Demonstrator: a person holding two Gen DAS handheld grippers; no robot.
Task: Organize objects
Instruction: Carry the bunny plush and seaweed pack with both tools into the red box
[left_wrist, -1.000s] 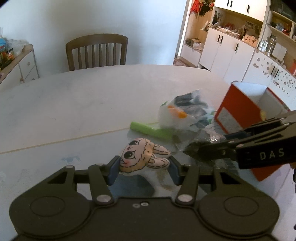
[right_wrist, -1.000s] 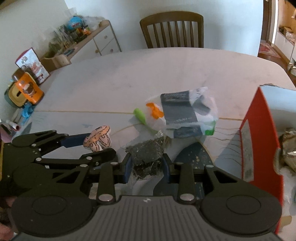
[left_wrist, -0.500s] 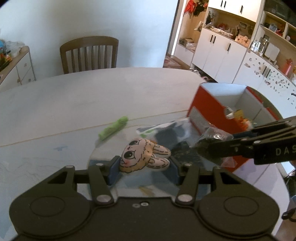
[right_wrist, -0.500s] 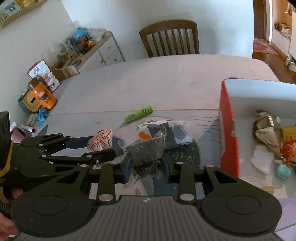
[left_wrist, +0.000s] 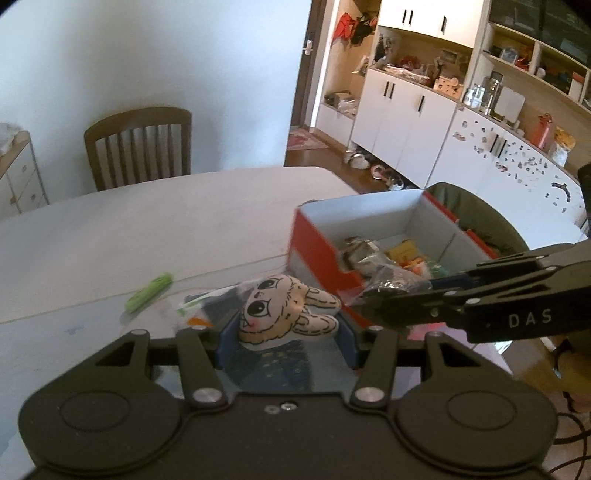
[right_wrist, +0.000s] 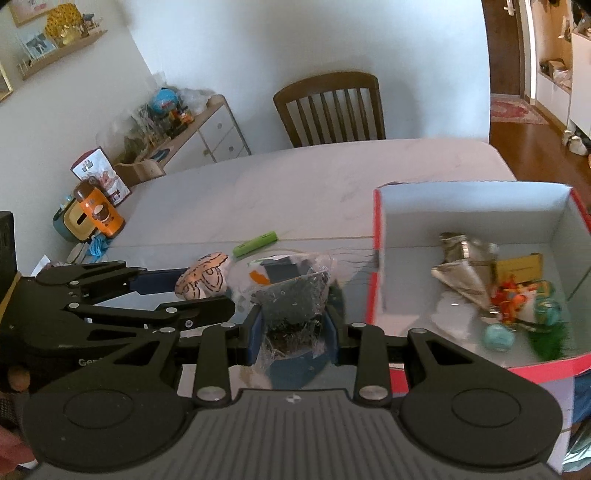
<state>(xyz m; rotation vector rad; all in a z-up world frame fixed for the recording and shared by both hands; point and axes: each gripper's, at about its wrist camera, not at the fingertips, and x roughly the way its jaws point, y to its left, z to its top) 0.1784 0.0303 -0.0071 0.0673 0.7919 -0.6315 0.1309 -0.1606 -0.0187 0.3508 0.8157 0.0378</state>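
My left gripper (left_wrist: 288, 325) is shut on a flat bunny-face toy (left_wrist: 284, 310) with big eyes and long ears, held above the table. My right gripper (right_wrist: 293, 325) is shut on a small clear bag of dark bits (right_wrist: 291, 299). Both hang just left of a red box with white inside (right_wrist: 378, 258), which holds several small items. From the left wrist view the right gripper (left_wrist: 373, 295) reaches in from the right with its bag at the box's near corner (left_wrist: 314, 254). From the right wrist view the left gripper (right_wrist: 184, 284) and its toy (right_wrist: 203, 278) are at left.
A green marker-like stick (left_wrist: 149, 291) and a clear plastic bag with dark contents (right_wrist: 284, 269) lie on the white table (left_wrist: 147, 229). A wooden chair (left_wrist: 140, 147) stands at the far side. A sideboard with clutter (right_wrist: 177, 129) is at left, white cupboards (left_wrist: 406, 122) at right.
Both grippers have risen and swung right toward the red box, carrying the bunny toy and the small bag. The box interior has come into view; the green stick and plastic bag stayed on the table.
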